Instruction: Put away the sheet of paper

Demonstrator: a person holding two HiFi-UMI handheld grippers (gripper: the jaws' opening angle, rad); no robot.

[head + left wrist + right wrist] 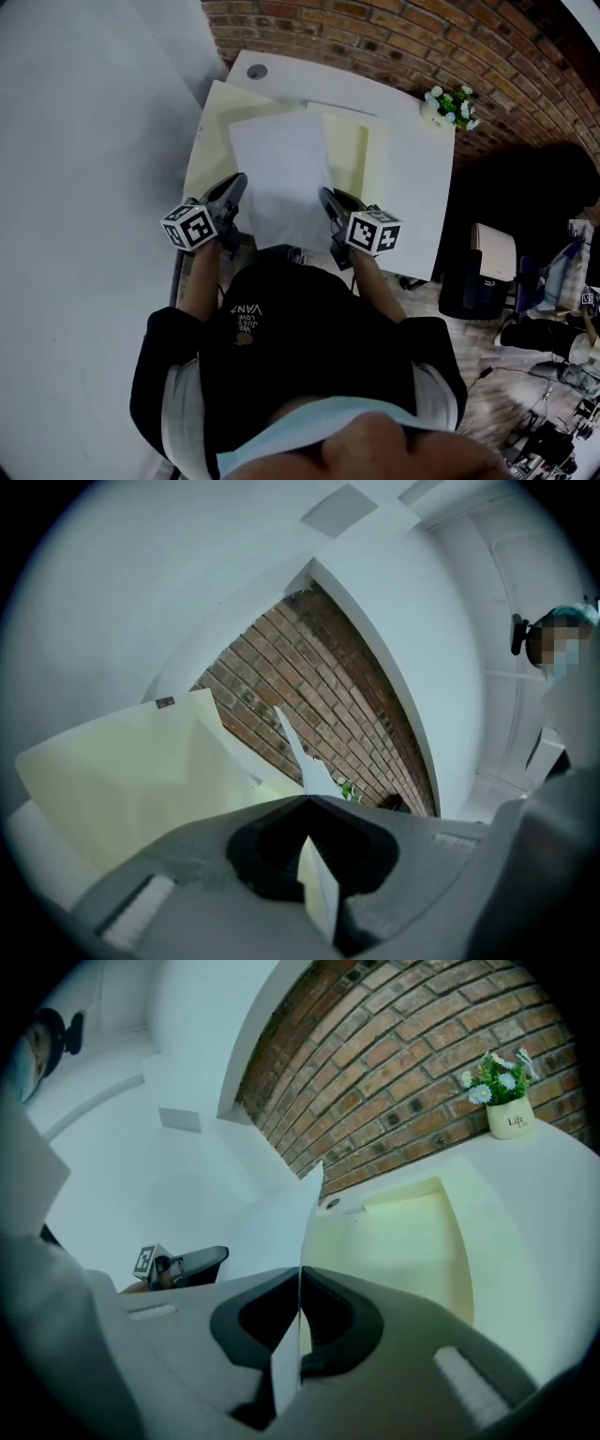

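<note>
Firmly clenched on the sheet of paper (pixel 281 173), left claw (pixel 239 184) and right claw (pixel 326 196), over a yellow folder (pixel 214 127)

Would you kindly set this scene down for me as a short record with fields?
paper: white sheet, held over the open folder
left hand-held gripper: shut on the paper's left edge
right hand-held gripper: shut on the paper's right edge
folder: pale yellow, lying open on the desk
desk: white, against a brick wall
plant: small pot at the desk's far right corner
</note>
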